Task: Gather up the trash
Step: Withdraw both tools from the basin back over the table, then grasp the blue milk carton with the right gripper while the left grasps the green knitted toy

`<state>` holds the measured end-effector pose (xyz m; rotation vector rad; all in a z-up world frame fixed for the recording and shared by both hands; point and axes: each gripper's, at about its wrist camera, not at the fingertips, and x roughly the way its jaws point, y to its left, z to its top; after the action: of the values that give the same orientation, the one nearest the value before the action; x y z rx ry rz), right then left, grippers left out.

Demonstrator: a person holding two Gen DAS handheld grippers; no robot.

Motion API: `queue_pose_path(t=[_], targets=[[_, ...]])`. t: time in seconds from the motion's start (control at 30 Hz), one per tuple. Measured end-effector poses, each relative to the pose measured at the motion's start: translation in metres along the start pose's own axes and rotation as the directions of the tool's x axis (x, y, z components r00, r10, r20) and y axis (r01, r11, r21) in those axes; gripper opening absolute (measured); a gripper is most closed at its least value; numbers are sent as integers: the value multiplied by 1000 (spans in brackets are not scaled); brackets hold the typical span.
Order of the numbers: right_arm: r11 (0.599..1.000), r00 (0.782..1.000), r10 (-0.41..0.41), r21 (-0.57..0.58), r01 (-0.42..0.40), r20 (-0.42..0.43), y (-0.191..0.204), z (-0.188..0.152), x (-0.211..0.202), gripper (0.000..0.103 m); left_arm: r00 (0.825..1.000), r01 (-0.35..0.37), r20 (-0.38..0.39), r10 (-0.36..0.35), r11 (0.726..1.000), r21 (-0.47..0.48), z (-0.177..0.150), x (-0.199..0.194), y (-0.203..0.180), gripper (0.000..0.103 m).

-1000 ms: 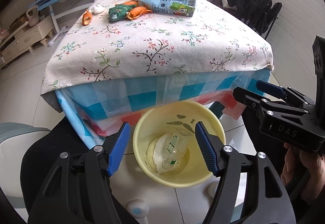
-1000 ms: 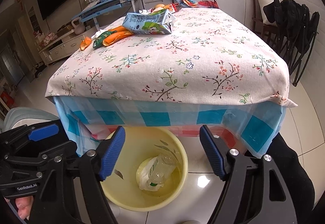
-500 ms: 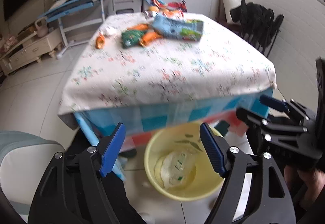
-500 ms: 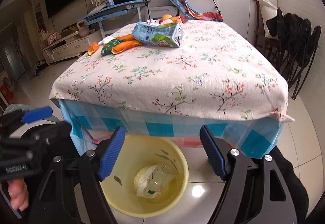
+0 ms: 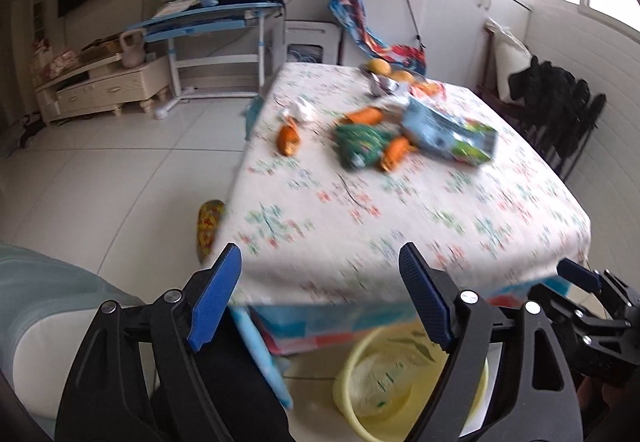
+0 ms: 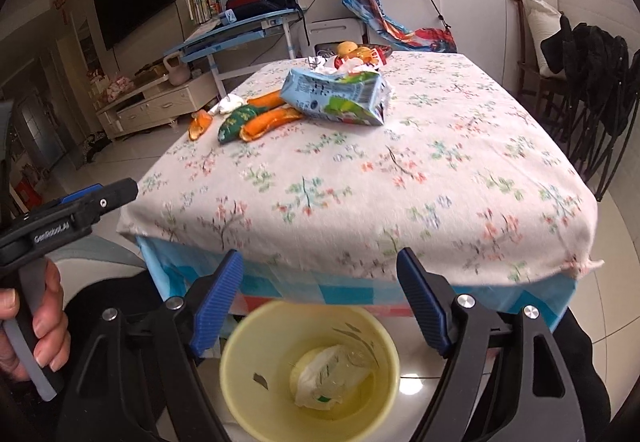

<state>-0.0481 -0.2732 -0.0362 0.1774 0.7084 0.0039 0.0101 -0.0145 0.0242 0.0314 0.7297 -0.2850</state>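
Note:
A yellow bin stands on the floor below the table's near edge, with a crushed plastic bottle and white wrapper inside; it also shows in the left wrist view. On the floral tablecloth lie a blue-green carton, orange peels, a green wrapper and white tissue. My left gripper is open and empty, raised above the table edge. My right gripper is open and empty above the bin.
Fruit and wrappers sit at the table's far end. A slipper lies on the floor left of the table. A blue desk stands behind, a chair with black clothes at right.
Both grippers have risen and tilted up from the bin toward the tabletop. The left one moved more and its view is blurred. Both stay open and empty.

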Motion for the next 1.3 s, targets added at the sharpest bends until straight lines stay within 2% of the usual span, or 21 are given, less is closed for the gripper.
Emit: queue_pose_path(t=[0.2,0.37,0.53,0.67,0.83,0.87,0.93,0.97,1.03,1.1,1.2,1.3], targets=[[999,1000,-5,-43,6,27,-1,35,12,77,1000,5,24,-5,1000,-13,26,15,7,79],[997,998,-24,-75,29,63,-11,79,26,81,1000,15,27,-15,1000,4,45,33,4,79],[988,997,-32,-149,42,72,-13,119,52,84,1000,24,15,-24,1000,-17,59,51,5,79],[977,999,-30,-211,34,19,-12,144,89,84,999,45,-4,-45,999,-8,67,64,3,79],[972,997,-12,-236,-5,-73,-14,153,121,84,996,80,-40,-79,997,20,75,82,-6,79],[972,996,-2,-233,-20,-94,-14,151,124,83,995,91,-52,-89,995,28,77,86,-9,79],[971,992,12,-235,-42,-127,-14,148,127,74,991,109,-78,-105,993,39,80,95,-14,79],[969,989,16,-240,-51,-145,-14,145,125,66,990,113,-87,-109,993,40,82,99,-16,79],[972,987,39,-222,-74,-157,-18,141,117,60,987,123,-108,-119,992,33,86,110,-21,79],[976,984,49,-200,-83,-169,-24,140,109,45,985,123,-123,-119,992,21,89,119,-24,79],[981,978,51,-171,-87,-203,-30,134,91,41,981,120,-151,-119,993,-4,95,132,-26,78],[978,975,49,-186,-90,-216,-30,130,83,43,977,112,-182,-113,994,-17,100,147,-30,78]])
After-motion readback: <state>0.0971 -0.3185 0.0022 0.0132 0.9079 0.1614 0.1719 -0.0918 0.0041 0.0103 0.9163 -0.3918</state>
